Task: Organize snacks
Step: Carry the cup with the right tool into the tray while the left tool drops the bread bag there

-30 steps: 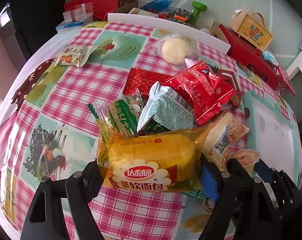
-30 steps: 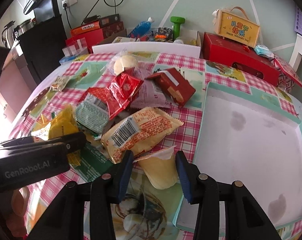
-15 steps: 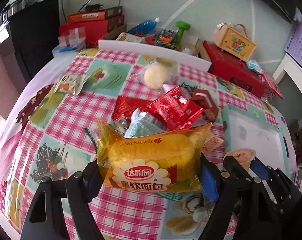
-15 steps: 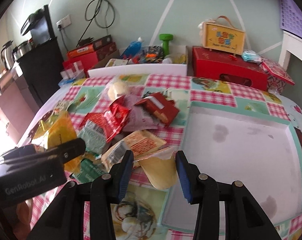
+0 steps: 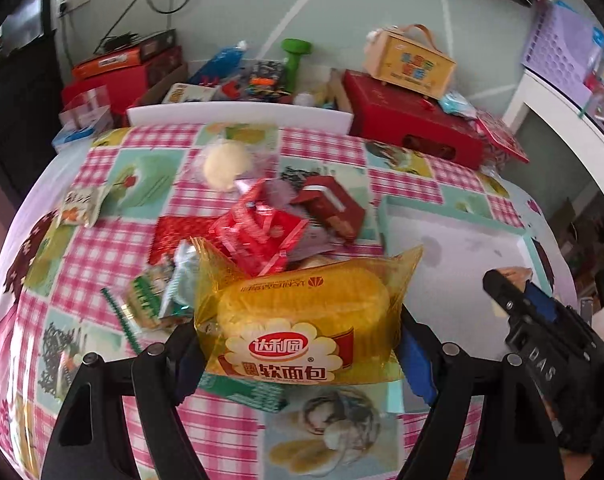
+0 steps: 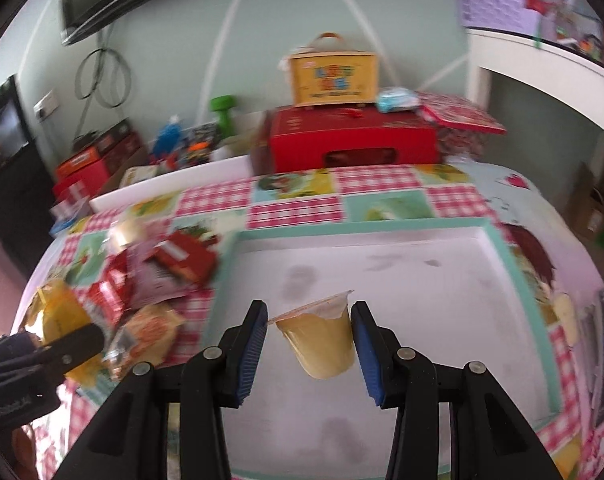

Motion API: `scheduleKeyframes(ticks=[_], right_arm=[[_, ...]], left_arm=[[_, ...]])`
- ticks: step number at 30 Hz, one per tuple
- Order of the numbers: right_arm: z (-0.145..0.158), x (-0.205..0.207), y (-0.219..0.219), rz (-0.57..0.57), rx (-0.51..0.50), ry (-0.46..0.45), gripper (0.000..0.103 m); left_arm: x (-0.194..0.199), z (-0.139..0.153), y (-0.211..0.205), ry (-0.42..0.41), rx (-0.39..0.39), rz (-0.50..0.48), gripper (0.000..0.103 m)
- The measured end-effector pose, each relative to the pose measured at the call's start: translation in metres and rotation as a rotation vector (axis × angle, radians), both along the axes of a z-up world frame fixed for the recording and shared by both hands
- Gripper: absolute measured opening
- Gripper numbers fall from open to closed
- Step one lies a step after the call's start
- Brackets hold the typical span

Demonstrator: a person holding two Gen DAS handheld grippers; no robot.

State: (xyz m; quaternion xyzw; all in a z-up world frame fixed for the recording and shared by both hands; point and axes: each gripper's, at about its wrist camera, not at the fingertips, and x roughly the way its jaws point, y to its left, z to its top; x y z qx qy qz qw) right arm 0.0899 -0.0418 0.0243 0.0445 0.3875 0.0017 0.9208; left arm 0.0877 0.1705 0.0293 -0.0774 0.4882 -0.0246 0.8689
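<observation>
Left gripper (image 5: 297, 344) clamps yellow bread pack (image 5: 306, 320); right gripper (image 6: 310, 348) seemingly pinches pudding cup (image 6: 322, 336).

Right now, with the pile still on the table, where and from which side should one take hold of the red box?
Grip the red box across its two long sides, coming from above. It lies tilted on top of the pile, so those sides look free, while packets crowd its lower end.
</observation>
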Motion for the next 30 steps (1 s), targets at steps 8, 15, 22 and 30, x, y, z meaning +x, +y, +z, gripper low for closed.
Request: scheduleKeyframes(ticks=[8,15,22,30], right_arm=[[-0.004,0.004,-0.066,-0.201,-0.029,0.008,0.046],[-0.019,0.003,-0.113,-0.344,-0.031,0.057,0.046],[-0.025,0.004,-0.132,-0.396,-0.024,0.077,0.046],[-0.03,0.008,-0.135,-0.394,-0.01,0.093,0.046]], left_arm=[[0.025,0.007,-0.046,-0.012,-0.01,-0.098,0.082],[0.051,-0.004,-0.094,0.007,-0.022,-0.178,0.082],[0.075,-0.028,-0.127,0.061,0.006,-0.206,0.082],[0.091,-0.044,-0.144,0.077,0.049,-0.195,0.082]])
